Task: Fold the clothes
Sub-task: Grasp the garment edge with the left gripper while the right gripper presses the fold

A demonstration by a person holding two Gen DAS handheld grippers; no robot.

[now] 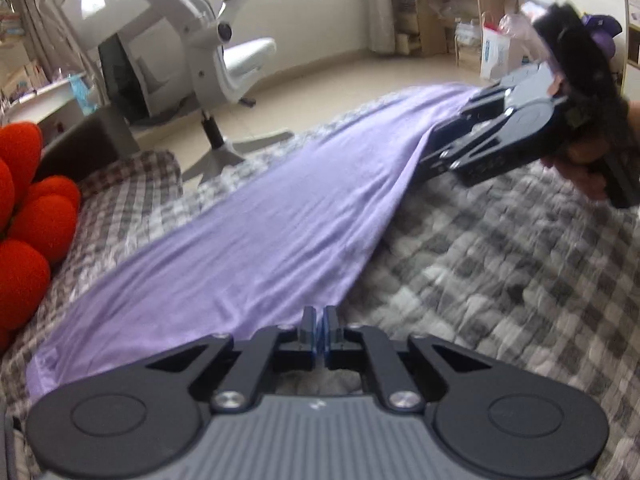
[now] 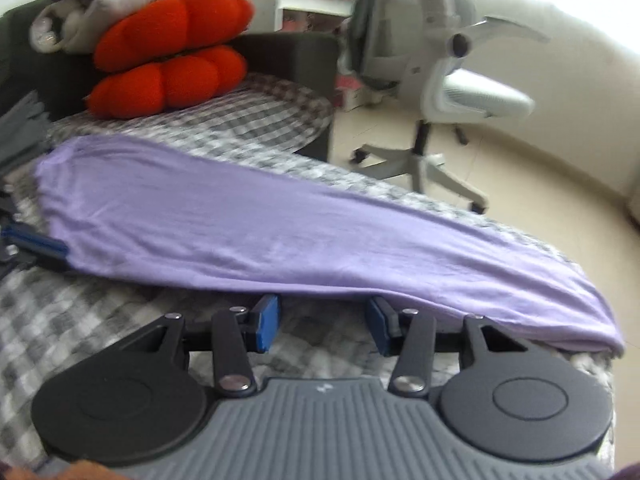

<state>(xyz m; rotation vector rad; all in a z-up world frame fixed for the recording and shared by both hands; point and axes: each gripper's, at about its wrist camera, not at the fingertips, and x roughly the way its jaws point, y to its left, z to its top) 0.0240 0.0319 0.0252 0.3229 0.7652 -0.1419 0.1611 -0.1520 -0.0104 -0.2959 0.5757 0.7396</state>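
Observation:
A long lavender garment [image 1: 256, 224] lies stretched over the grey checked bedspread [image 1: 500, 264]. My left gripper [image 1: 321, 322] sits at the garment's near edge, its blue pads pressed together on the hem. In the right wrist view the garment [image 2: 280, 236] runs left to right. My right gripper [image 2: 324, 322] is open there, with both blue fingertips [image 2: 267, 320] just under the cloth's near edge. The left wrist view shows a hand holding the right gripper [image 1: 430, 156] at the far end of the garment. Part of the left gripper [image 2: 38, 244] appears at the cloth's left corner.
Red puffy cushions [image 2: 168, 60] and a rolled grey blanket [image 2: 80, 8] sit at the head of the bed. A white office chair [image 2: 448, 92] stands on the pale floor [image 1: 360, 80] beyond the bed's edge. Grey clothing [image 2: 20, 132] lies at the left.

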